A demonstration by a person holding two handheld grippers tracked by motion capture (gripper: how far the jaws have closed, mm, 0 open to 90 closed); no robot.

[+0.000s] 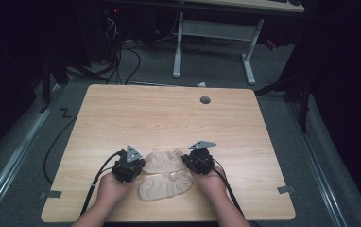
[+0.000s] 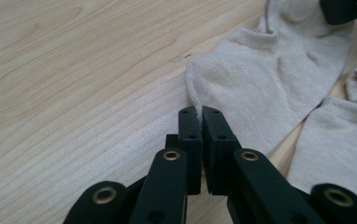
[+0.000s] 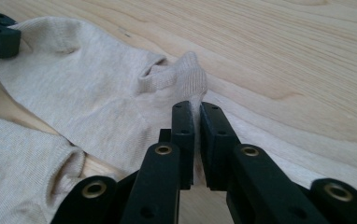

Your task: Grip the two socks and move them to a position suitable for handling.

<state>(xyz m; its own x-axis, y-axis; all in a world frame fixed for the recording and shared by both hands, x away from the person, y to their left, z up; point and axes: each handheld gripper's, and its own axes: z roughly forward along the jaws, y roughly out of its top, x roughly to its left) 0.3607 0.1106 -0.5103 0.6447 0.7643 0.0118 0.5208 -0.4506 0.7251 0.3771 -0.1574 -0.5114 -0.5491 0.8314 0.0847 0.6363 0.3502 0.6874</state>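
Two beige ankle socks lie near the front edge of the wooden table (image 1: 169,113). The far sock (image 1: 163,160) stretches between my two grippers. The near sock (image 1: 165,186) lies just in front of it. My left gripper (image 2: 199,112) is shut on the far sock's (image 2: 265,88) left edge, with a thin fold of fabric pinched between its jaws. My right gripper (image 3: 196,108) is shut on that sock's (image 3: 88,88) ribbed cuff end. In the high view the left gripper (image 1: 143,163) and right gripper (image 1: 184,160) sit low at either end, each held by a hand.
The near sock (image 2: 335,144) (image 3: 17,163) lies loose, touching the far one. A round cable hole (image 1: 205,100) sits at the table's far right. Beyond the table stand a white desk frame (image 1: 178,47) and floor cables (image 1: 122,61). Bare wood spreads behind the socks.
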